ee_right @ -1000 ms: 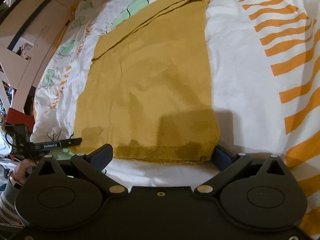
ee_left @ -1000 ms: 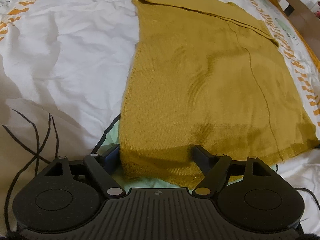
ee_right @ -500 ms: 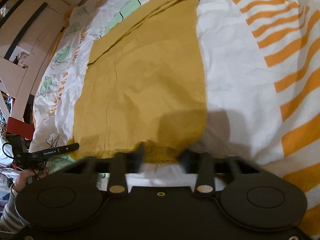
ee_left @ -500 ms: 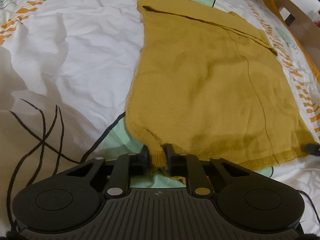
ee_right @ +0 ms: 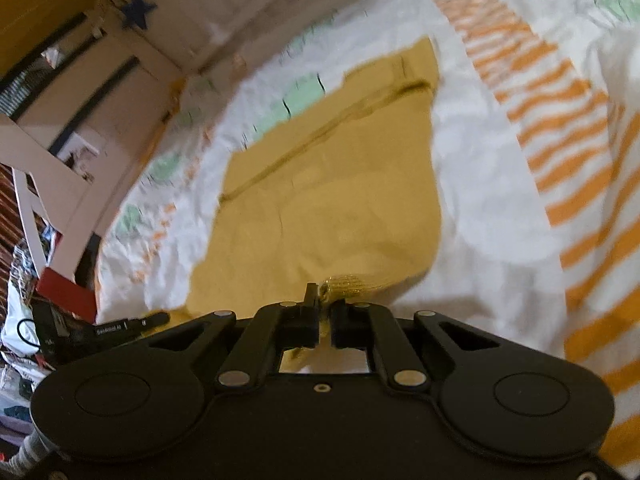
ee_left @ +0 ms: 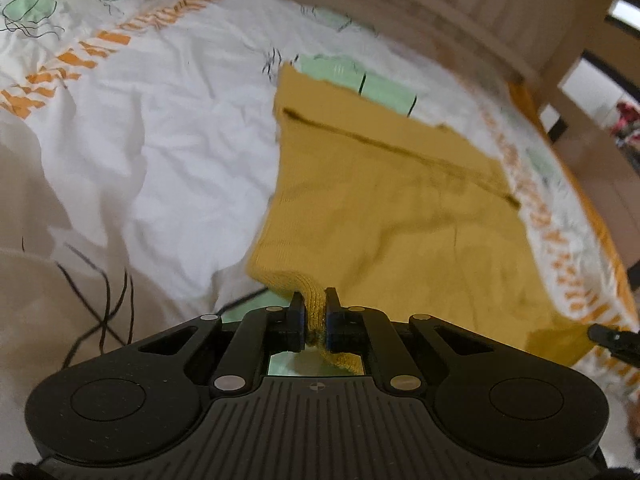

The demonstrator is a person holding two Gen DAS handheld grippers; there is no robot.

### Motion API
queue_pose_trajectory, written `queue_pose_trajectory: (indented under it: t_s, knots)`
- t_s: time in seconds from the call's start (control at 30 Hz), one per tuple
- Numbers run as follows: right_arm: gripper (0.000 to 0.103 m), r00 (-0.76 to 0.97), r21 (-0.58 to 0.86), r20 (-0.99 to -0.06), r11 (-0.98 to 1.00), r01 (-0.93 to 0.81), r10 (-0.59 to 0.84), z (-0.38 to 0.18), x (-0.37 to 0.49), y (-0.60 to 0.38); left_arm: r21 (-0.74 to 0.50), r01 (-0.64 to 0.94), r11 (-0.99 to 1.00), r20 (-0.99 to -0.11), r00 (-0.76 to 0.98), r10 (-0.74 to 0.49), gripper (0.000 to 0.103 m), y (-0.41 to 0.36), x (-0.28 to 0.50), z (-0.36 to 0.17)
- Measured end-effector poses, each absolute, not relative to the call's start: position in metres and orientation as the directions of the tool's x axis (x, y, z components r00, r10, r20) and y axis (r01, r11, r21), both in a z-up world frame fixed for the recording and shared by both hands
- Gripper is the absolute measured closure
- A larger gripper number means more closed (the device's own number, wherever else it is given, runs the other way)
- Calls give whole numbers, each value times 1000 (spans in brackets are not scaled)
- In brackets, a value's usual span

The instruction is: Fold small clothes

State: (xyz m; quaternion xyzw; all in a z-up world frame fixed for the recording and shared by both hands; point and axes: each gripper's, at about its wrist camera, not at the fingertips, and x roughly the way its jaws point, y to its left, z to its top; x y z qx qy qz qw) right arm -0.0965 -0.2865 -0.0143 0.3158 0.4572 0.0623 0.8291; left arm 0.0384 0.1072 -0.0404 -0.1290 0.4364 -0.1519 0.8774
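Pinching the near hem of the yellow knit top (ee_left: 392,208) at both corners, I have my left gripper (ee_left: 314,312) clenched on a bunched bit of hem and my right gripper (ee_right: 325,312) clamped on the other corner; its jaws have just been closing, with cloth between them. The top lies flat on the white patterned bedspread (ee_left: 160,152), its far end toward the headboard edge. My worry is the thin bite: the right one holds only a sliver, so a quick lift could pull it free. Uneven hands would skew the fold, and the loose knit may sag in the middle.
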Motion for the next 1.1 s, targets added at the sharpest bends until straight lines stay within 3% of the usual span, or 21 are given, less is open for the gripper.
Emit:
queue_pose_trajectory:
  t_s: [0.17,0.6,1.1]
  knots:
    - [92,645,588,-672,791,168,363,-4,-76,-293,-427,113,897,-679,615,-401,95,111,57,-29]
    - [93,740,558,-602,821,121,300,10,9,-318,-459,125,879,-534,752,-386,95,100,137,19]
    - [93,745,502,-632,844,186,212,-41,142,-356,-419,74,905,-557,767,-320,95,63,265,0]
